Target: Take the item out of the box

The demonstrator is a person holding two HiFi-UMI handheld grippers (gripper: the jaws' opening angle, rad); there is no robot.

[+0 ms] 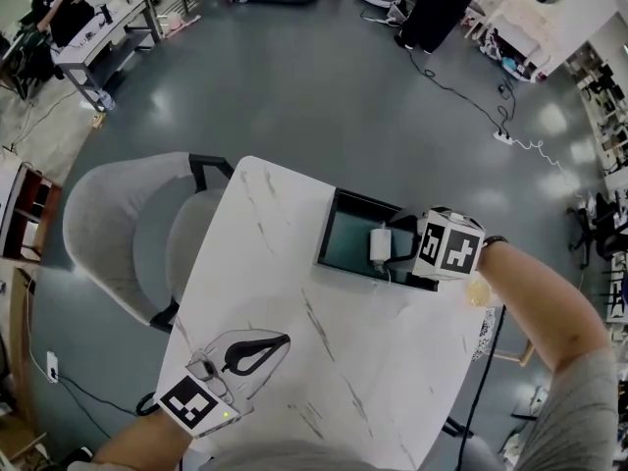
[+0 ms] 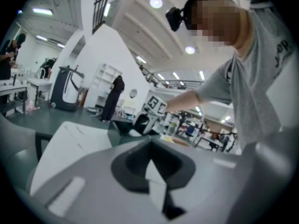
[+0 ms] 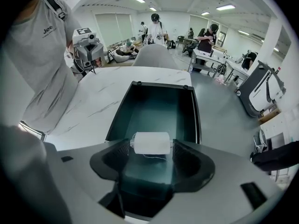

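A dark open box (image 1: 339, 226) stands at the right side of the white marble table (image 1: 265, 263). Inside it lies a small white cylinder-like item (image 1: 380, 244). My right gripper (image 1: 392, 255) reaches steeply down into the box. In the right gripper view the item (image 3: 151, 143) lies between the fingers of the right gripper (image 3: 151, 147), which is open, each pad a hair off it. My left gripper (image 1: 283, 340) rests low over the table's near left part, its tips together and empty. The left gripper view shows its fingers (image 2: 150, 143) meeting at the tips.
A grey armchair (image 1: 128, 234) stands against the table's left side. A cable and power strip (image 1: 505, 137) lie on the floor beyond the box. Desks and people are far off at the room's back.
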